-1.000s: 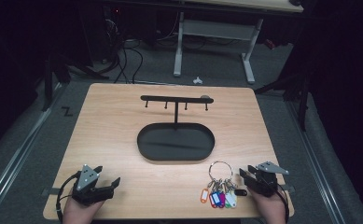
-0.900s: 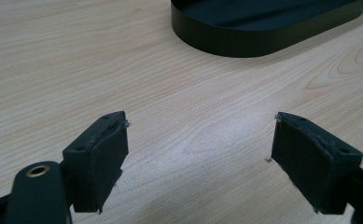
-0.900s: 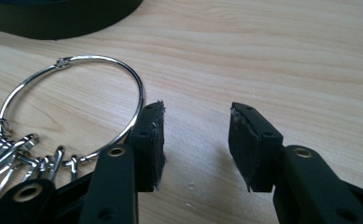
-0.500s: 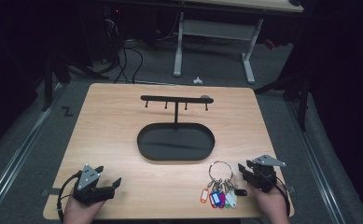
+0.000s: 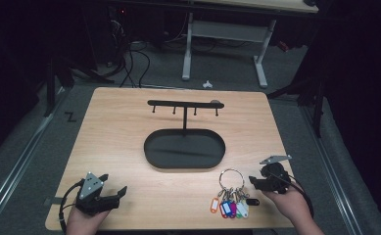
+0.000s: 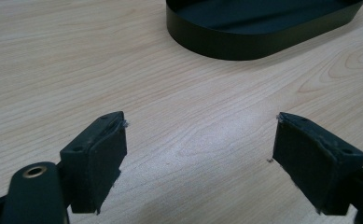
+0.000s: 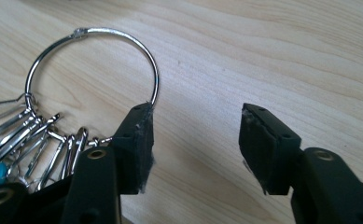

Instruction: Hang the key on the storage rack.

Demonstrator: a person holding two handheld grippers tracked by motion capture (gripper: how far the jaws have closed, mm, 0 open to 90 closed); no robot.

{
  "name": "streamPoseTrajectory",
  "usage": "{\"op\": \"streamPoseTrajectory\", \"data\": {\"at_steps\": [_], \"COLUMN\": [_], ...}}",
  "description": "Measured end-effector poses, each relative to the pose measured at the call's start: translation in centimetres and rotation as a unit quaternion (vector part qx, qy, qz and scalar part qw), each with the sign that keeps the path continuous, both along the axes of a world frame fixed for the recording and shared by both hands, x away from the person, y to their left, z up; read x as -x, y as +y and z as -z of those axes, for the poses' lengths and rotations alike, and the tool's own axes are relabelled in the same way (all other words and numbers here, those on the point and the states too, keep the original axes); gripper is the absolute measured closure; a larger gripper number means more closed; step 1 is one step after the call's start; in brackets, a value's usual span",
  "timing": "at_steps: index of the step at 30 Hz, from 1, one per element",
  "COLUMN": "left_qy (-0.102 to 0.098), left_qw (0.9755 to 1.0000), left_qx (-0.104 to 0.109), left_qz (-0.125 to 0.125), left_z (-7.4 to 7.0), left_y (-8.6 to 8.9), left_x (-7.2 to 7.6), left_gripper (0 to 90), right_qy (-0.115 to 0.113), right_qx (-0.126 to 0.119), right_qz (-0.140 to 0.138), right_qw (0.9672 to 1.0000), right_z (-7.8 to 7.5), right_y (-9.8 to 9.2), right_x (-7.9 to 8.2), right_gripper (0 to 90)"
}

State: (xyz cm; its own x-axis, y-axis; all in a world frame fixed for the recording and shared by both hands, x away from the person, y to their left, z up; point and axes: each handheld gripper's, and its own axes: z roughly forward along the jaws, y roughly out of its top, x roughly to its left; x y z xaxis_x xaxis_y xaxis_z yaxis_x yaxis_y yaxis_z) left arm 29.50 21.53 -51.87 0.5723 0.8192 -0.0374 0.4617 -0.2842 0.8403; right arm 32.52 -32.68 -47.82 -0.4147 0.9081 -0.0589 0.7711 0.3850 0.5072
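Dark room all around, cables and a grey desk frame on the floor behind, and a pale wooden table (image 5: 129, 127) lit up in the middle. On it stands a black key rack (image 5: 184, 104), a bar with 4 little hooks on a post rising from an oval black tray (image 5: 184, 149).

Down at the near right edge lies the key ring (image 5: 231, 177), its big steel loop flat on the wood and a fan of coloured tags (image 5: 229, 207) spread toward the person. The right gripper (image 5: 254, 181) sits just beside that loop, and compared with a second ago it has lifted a little off the table and its jaws have just been opening. In the right gripper view there's bare wood between the pads; the ring (image 7: 93, 63) runs behind the left-hand pad (image 7: 137, 144), outside the gap. So nothing is held, and the keys lie where they lay a second ago.

That reads to me as a missed or abandoned pinch: a re-approach looks needed, one jaw going inside the loop, before any carry to the hooks.

Over on the left, the left gripper (image 5: 110, 193) has stayed parked near the front edge, jaws spread wide and empty, pointing toward the tray (image 6: 263, 32).
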Motion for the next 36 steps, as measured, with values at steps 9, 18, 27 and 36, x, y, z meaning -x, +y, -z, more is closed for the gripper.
{"op": "streamPoseTrajectory", "data": {"at_steps": [9, 18, 27, 36], "left_qy": [0.003, 0.001, -0.001, 0.001], "left_qw": [1.0000, 1.0000, 1.0000, 0.9999], "left_qx": [0.000, -0.001, 0.000, -0.002], "left_qz": [0.003, 0.004, 0.006, 0.011], "left_z": [0.1, 0.0, 0.0, 0.0], "left_y": [-0.1, 0.0, 0.0, -0.1], "left_x": [-0.2, -0.2, -0.2, -0.3], "left_gripper": [17.9, 18.2, 18.7, 19.3], "right_qy": [0.053, 0.098, 0.145, 0.159], "right_qx": [0.039, 0.072, 0.101, 0.132], "right_qz": [-0.046, -0.079, -0.129, -0.180], "right_qw": [0.9968, 0.9894, 0.9758, 0.9617], "right_z": [-1.0, -0.6, -0.7, -0.6], "right_y": [1.9, 3.4, 4.2, 6.4], "right_x": [-1.1, -2.0, -3.0, -4.6], "right_gripper": [40.7, 38.1, 32.1, 32.7]}}
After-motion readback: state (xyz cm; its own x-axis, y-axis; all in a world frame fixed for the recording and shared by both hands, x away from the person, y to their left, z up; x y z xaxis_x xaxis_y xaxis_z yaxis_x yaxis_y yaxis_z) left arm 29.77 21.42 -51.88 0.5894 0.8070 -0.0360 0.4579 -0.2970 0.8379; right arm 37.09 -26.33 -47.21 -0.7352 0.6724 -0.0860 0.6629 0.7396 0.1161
